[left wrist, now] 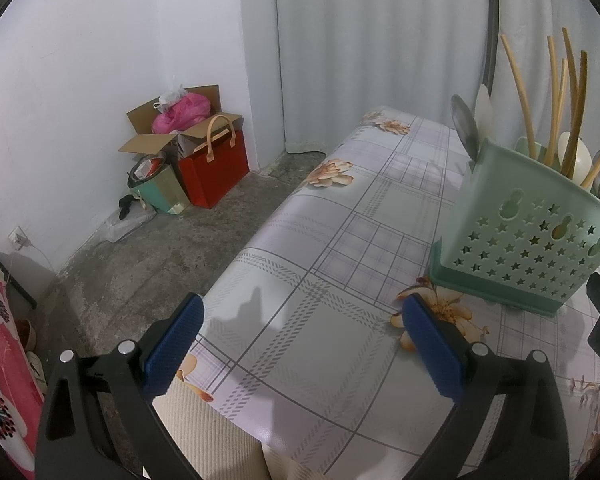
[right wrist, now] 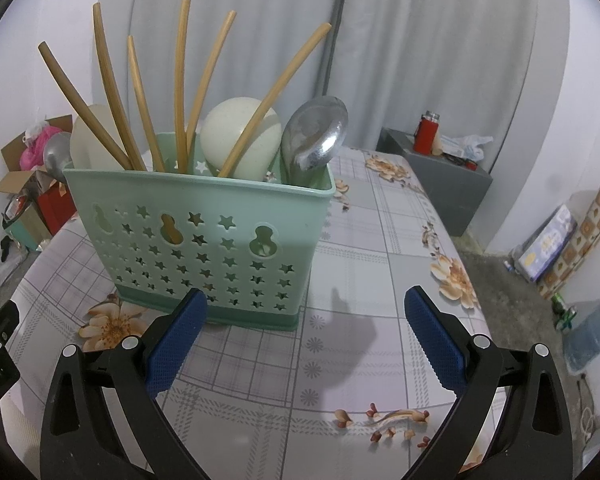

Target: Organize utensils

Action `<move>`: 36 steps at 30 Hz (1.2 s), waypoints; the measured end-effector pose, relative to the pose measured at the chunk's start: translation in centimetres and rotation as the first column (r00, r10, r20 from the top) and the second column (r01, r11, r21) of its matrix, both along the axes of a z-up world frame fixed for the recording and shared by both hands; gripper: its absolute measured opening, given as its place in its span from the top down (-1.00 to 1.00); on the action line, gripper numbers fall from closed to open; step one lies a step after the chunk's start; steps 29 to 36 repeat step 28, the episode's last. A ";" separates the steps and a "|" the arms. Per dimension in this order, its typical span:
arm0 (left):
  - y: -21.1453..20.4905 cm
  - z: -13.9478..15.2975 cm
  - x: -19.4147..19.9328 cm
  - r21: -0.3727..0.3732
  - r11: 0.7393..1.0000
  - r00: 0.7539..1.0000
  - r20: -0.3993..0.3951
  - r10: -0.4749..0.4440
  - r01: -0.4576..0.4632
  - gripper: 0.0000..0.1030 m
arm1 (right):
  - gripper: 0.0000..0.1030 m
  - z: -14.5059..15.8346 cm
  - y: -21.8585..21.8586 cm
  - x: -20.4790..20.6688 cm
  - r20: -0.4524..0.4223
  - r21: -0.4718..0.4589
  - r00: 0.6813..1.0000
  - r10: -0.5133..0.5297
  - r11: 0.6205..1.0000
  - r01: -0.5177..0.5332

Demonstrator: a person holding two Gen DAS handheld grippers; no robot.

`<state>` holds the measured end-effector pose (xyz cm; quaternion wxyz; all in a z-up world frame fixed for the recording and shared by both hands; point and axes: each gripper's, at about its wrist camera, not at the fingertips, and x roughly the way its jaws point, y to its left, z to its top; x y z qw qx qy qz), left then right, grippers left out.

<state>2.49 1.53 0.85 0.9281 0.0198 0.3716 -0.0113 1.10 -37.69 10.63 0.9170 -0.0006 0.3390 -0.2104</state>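
A green utensil holder (right wrist: 204,240) with star-shaped holes stands on the table, seen at the right in the left wrist view as the same holder (left wrist: 528,240). Several bamboo chopsticks (right wrist: 182,80), a cream spoon (right wrist: 240,136) and a metal spoon (right wrist: 316,132) stand upright in it. My right gripper (right wrist: 304,304) is open just in front of the holder, its left pad near the base, nothing between the fingers. My left gripper (left wrist: 300,312) is open over the bare tablecloth, left of the holder, holding nothing.
The table (left wrist: 320,320) has a plaid floral cloth; its left edge drops to a concrete floor. A beige cloth (left wrist: 208,432) lies at the near edge. Boxes and a red bag (left wrist: 216,168) sit in the corner. A grey cabinet (right wrist: 440,184) stands behind the table.
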 end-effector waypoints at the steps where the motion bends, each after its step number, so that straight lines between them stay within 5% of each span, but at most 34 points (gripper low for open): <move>1: 0.0 0.0 0.0 0.000 1.000 1.000 -0.001 0.000 0.000 -0.89 | -0.84 0.0 0.0 0.0 0.001 0.000 1.000 0.000 1.000 0.000; 36: -0.2 -0.2 0.1 -0.007 1.000 1.000 -0.005 -0.002 0.002 -0.89 | -0.84 -0.2 -0.1 -0.2 -0.002 0.007 1.000 0.001 1.000 -0.001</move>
